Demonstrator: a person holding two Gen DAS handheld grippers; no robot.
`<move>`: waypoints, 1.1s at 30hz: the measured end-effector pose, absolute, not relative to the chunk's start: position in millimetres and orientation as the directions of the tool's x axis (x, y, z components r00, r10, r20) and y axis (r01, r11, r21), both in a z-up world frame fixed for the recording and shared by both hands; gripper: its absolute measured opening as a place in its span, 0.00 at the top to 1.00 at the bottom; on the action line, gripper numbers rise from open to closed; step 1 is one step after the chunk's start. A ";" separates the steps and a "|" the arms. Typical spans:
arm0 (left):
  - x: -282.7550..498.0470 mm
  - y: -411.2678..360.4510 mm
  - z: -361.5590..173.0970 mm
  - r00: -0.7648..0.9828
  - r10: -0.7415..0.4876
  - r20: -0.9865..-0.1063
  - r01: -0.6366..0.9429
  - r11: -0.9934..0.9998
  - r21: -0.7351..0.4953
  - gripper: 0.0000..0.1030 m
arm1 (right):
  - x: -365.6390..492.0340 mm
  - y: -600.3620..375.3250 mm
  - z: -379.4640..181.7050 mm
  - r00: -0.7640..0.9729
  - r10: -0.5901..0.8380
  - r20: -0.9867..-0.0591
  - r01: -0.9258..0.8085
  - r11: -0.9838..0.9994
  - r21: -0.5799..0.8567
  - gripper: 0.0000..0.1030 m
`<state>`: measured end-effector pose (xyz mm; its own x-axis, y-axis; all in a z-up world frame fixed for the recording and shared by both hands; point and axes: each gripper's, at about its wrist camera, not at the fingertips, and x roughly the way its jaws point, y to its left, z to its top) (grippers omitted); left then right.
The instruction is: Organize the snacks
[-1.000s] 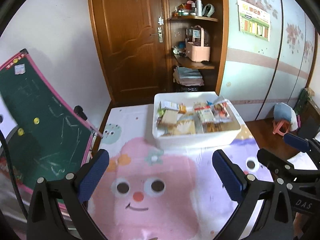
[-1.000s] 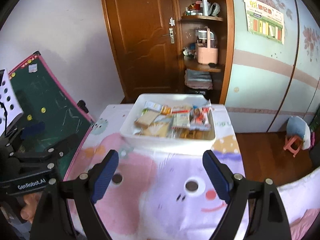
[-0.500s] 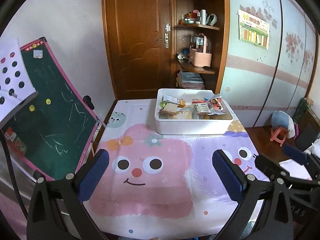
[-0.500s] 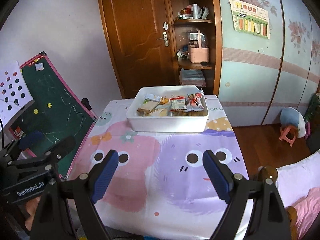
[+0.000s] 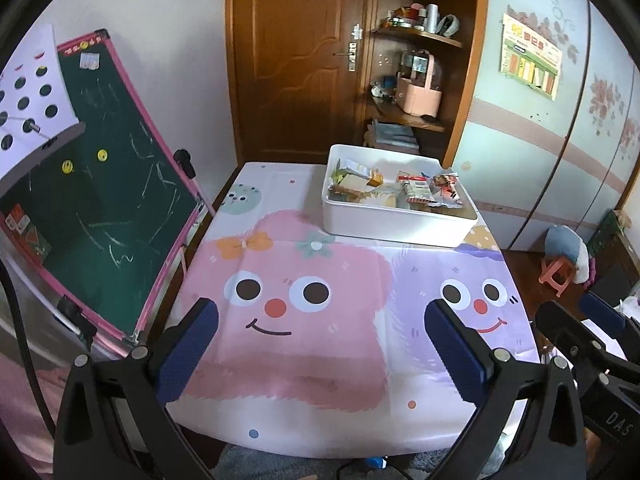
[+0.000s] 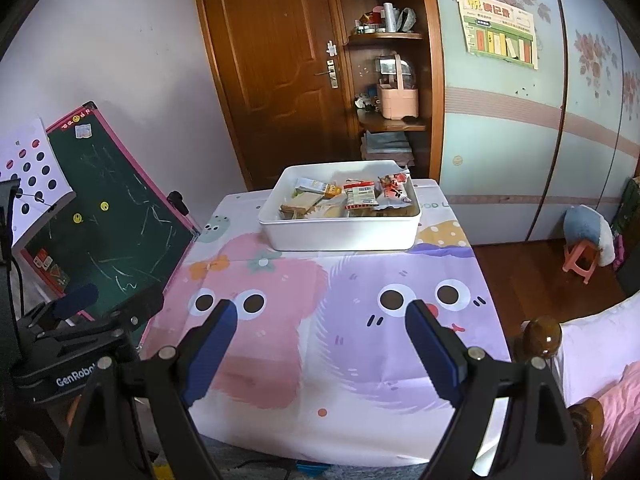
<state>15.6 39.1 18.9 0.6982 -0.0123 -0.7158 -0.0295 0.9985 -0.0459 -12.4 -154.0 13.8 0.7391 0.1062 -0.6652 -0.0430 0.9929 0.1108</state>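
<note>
Left gripper: the black two-finger left gripper with blue pads (image 5: 320, 344) is spread wide and released, nothing between its pads; it hangs above the near edge of the table.
Right gripper: the black two-finger right gripper with blue pads (image 6: 320, 344) is likewise spread apart with nothing in it, above the near half of the table, to the right of the left one.
Snacks: the assorted wrapped snack packets (image 6: 348, 196) lie piled inside the bin, some tan, some red and white; individual labels are too small to read.
Bin: the white rectangular plastic bin (image 6: 340, 234) sits at the far end of the table, well apart from both grippers.
Table: the table covered in a cartoon-face cloth, pink and purple (image 6: 280, 280), has its near and middle parts bare of packets.
Left of table: a green chalkboard with a pink frame (image 5: 108, 208) leans just beside the table's left edge.
Far: a brown wooden door (image 6: 276, 68) and, right of it, open wooden shelves (image 6: 390, 80) holding a pink caddy.
Right: a small pink plastic stool (image 6: 580, 258) stands on the wooden floor.
</note>
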 end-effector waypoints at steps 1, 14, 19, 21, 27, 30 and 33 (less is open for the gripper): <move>16.1 38.6 18.1 0.697 -0.007 -0.717 -0.032 0.999 -0.042 0.00 | -12.1 -153.5 13.8 0.739 0.102 -0.666 -0.039 0.993 0.108 0.16; 23.0 27.3 7.7 0.680 0.015 -0.733 -0.014 1.000 0.007 0.00 | 3.8 -148.4 -5.9 0.687 0.114 -0.718 -0.048 0.993 0.111 0.16; 29.3 26.1 2.7 0.662 0.010 -0.749 -0.005 1.000 0.009 0.00 | 7.9 -149.6 -8.3 0.681 0.116 -0.723 -0.043 0.992 0.119 0.16; 31.2 25.3 1.2 0.656 0.009 -0.755 -0.002 1.000 0.010 0.00 | 9.7 -149.8 -9.5 0.677 0.113 -0.728 -0.040 0.992 0.117 0.16; 33.0 24.5 0.5 0.652 0.008 -0.759 -0.002 1.000 0.008 0.00 | 11.1 -150.9 -10.3 0.675 0.114 -0.729 -0.040 0.992 0.118 0.16; 35.2 24.3 -1.0 0.645 0.006 -0.764 0.000 1.000 0.007 0.00 | 11.1 -150.8 -10.5 0.674 0.114 -0.730 -0.039 0.992 0.118 0.16; 35.7 23.6 -1.9 0.644 0.007 -0.765 0.001 1.000 0.010 0.00 | 11.3 -151.6 -11.3 0.674 0.115 -0.730 -0.040 0.992 0.119 0.16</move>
<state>35.7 23.6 -1.9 0.6438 0.0073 -0.7651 0.0009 0.9999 0.0103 11.3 -151.6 -11.3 0.6736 0.1146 -0.7301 -0.0397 0.9921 0.1191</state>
